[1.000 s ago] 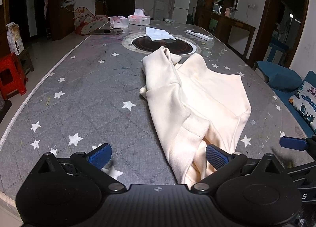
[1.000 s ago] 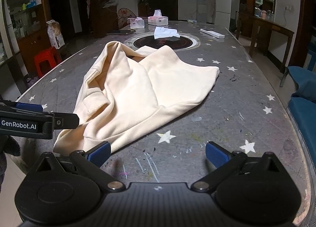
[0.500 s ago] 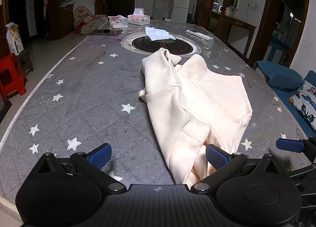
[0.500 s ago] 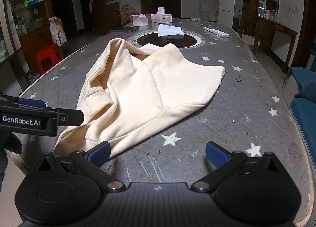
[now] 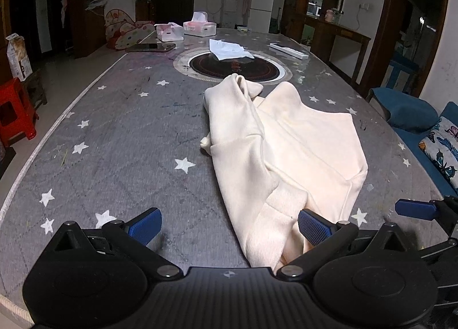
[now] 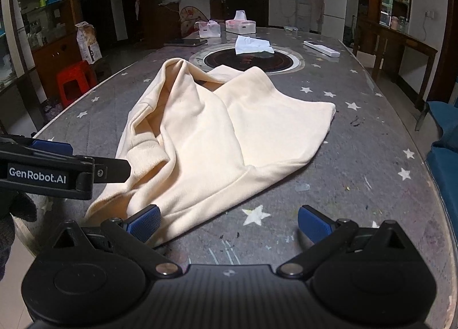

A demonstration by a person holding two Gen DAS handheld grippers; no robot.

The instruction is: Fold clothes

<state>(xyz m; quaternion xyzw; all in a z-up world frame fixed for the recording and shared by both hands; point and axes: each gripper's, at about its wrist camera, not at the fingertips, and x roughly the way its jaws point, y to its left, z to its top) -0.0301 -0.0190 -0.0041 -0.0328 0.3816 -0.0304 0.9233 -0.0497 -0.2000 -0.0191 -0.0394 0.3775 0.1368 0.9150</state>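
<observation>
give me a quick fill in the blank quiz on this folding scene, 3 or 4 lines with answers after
1. The garment lying crumpled on the table is ______ in colour.
2. The grey table cover is printed with white ______.
3. Both the left gripper and the right gripper have their jaws ______.
4. The white tissue lies on the round ______ set into the table.

Missing words: cream; stars; open; cooktop
</observation>
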